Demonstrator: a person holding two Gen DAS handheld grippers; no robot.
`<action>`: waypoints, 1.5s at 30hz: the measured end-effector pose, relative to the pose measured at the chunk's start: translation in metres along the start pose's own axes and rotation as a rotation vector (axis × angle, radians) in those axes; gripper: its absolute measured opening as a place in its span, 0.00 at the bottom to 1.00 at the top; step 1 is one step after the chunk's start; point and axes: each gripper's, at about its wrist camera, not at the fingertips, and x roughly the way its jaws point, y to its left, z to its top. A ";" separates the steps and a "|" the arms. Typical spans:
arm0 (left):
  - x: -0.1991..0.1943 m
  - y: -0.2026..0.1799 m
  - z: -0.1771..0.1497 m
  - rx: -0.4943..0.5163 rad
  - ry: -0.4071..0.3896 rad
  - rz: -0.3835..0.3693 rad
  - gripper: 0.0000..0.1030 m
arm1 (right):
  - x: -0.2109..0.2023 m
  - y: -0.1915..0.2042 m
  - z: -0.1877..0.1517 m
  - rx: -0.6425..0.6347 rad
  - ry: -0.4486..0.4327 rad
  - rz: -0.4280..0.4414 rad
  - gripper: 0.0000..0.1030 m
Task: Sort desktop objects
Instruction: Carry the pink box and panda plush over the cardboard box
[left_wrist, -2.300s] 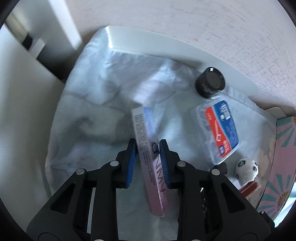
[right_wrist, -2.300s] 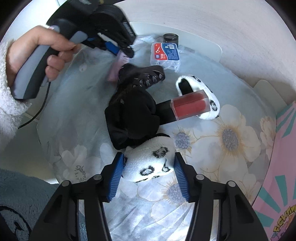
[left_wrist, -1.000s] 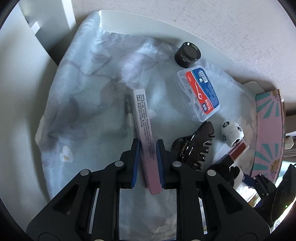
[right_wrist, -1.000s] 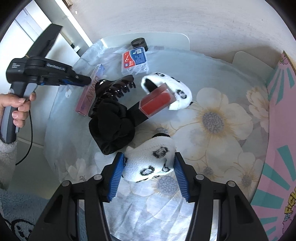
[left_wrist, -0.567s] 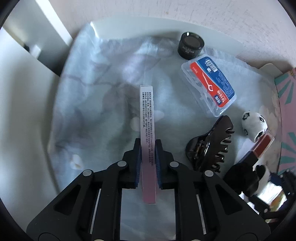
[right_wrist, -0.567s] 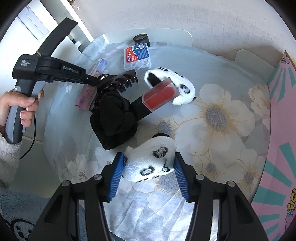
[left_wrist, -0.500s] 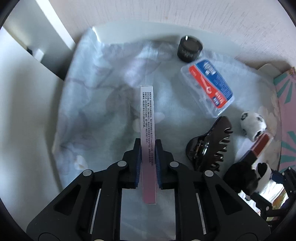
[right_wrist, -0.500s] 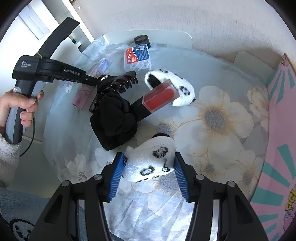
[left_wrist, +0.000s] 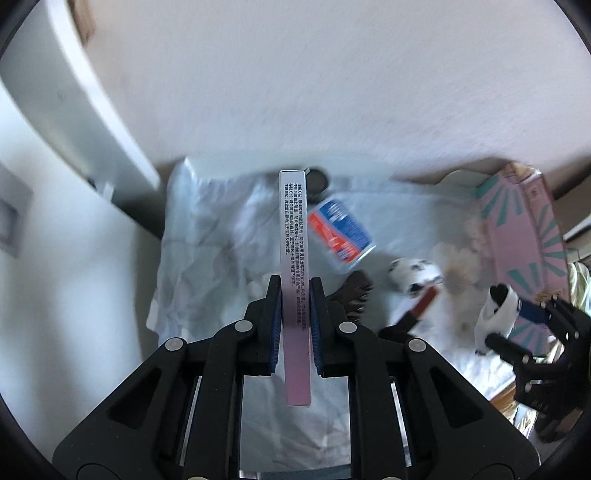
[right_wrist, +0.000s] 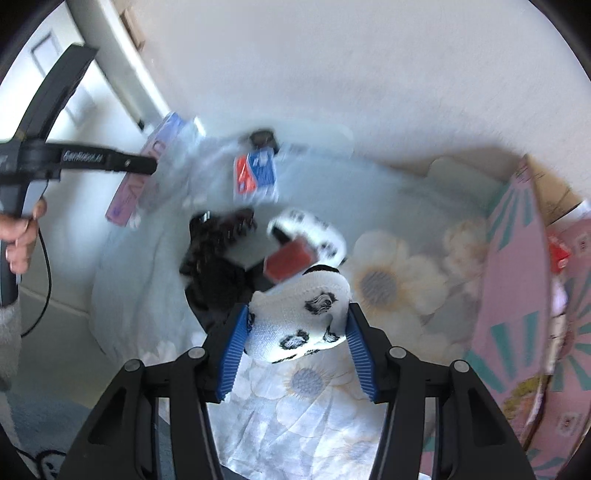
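pink slim box (left_wrist: 294, 295) stood at the centre of the left wrist frame, clenched edge-on between the blue pads of the left gripper (left_wrist: 295, 317), lifted off the floral cloth (left_wrist: 207, 266). panda-print sock (right_wrist: 301, 319) sat low in the centre of the right wrist frame, grasped by the right gripper (right_wrist: 295, 328). black hair claw (right_wrist: 221, 229) and blue-red floss box (right_wrist: 255, 173) lay above it on the cloth.
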 end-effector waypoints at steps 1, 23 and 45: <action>0.009 -0.023 0.008 0.010 -0.008 -0.002 0.12 | -0.011 -0.004 0.006 0.008 -0.018 -0.004 0.47; -0.033 -0.215 0.065 0.335 -0.161 -0.181 0.12 | -0.153 -0.085 0.007 0.144 -0.188 -0.217 0.47; 0.087 -0.412 0.078 0.533 0.008 -0.269 0.12 | -0.122 -0.190 -0.095 0.372 -0.034 -0.178 0.47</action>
